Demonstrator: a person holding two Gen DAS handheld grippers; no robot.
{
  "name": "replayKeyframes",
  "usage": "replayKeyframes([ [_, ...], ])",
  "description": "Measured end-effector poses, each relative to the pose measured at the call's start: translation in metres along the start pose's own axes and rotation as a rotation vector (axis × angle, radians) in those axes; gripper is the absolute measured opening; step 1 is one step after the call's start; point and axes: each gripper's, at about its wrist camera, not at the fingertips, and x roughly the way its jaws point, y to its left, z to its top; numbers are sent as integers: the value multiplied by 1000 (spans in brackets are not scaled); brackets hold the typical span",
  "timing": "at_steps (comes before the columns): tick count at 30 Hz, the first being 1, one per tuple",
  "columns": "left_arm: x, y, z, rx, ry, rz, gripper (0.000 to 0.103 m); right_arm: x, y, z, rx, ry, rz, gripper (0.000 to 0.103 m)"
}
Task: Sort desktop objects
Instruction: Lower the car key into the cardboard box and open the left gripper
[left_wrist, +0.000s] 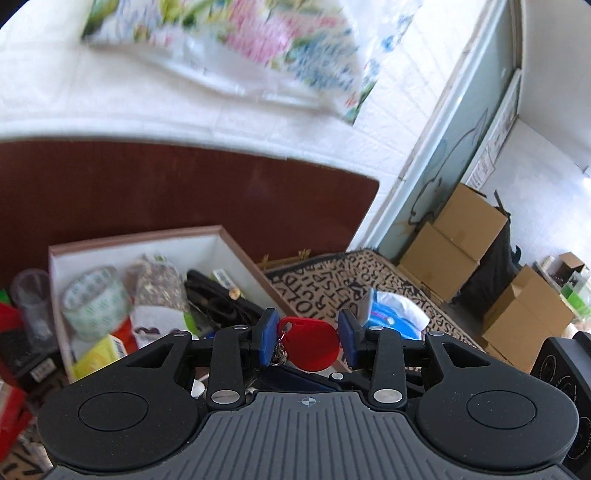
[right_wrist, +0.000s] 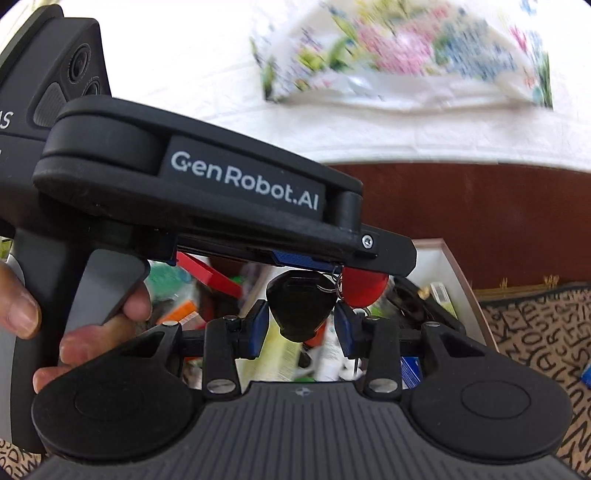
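A small bunch of keys is carried in the air above the open box (left_wrist: 236, 254), which sits on the desk (left_wrist: 184, 192) already crowded with a roll of tape (left_wrist: 96, 299), a packet and dark cables.

In the left wrist view the left claw (left_wrist: 307, 338) has the red tag (left_wrist: 312, 347) lying between its blue pads (left_wrist: 269, 332). The pads stand a little apart from the tag's edges, so whether the tag is truly pinched cannot be told from here.

In the right wrist view the same claw (right_wrist: 332, 264) is seen from the side, with the red tag (right_wrist: 364, 290) at its tip and the black key fob (right_wrist: 301, 310) hanging below on a small metal ring (right_wrist: 332, 282). The right claw (right_wrist: 301, 326) is held moderately wide, its pads on either side of the fob without touching it, so nothing is gripped by it.

The bunch is judged light and rigid in its parts but loose as a whole: the fob is free to swing on the ring. Both plastic shells look smooth and rather slippery, with rounded outlines that could be squeezed out of flat pads. The flat faces of the red tag are judged the best place to be gripped, near its middle. The ring is too thin for a sure hold. Nothing fragile is seen, so a short drop into the box should be tolerated.
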Motion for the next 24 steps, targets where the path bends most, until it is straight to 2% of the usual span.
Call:
replayKeyframes([
  [5,29,19,-7,-27,49,26,38,27,-18,-15,30,54,5,44],
  [6,34,24,-8,-40,55,29,46,32,-20,-17,34,61,7,44],
  [10,46,44,-11,-96,73,44,49,44,-24,-27,39,79,-4,44],
  [11,47,46,-12,-106,71,49,61,48,-23,-27,39,88,-15,44],
  [12,48,48,-14,-113,60,63,79,52,-20,-26,40,98,-28,45],
  [13,46,49,-16,-111,38,88,92,54,-22,-28,39,100,-46,54],
  [14,44,49,-17,-102,15,114,97,56,-23,-30,35,97,-64,61],
  [15,42,48,-19,-85,-8,141,102,57,-22,-31,31,90,-84,73],
  [19,39,46,-23,-44,0,167,103,54,-23,-38,13,68,-152,98],
  [24,39,46,-36,-24,39,195,103,58,-22,-46,0,81,-221,103],
])
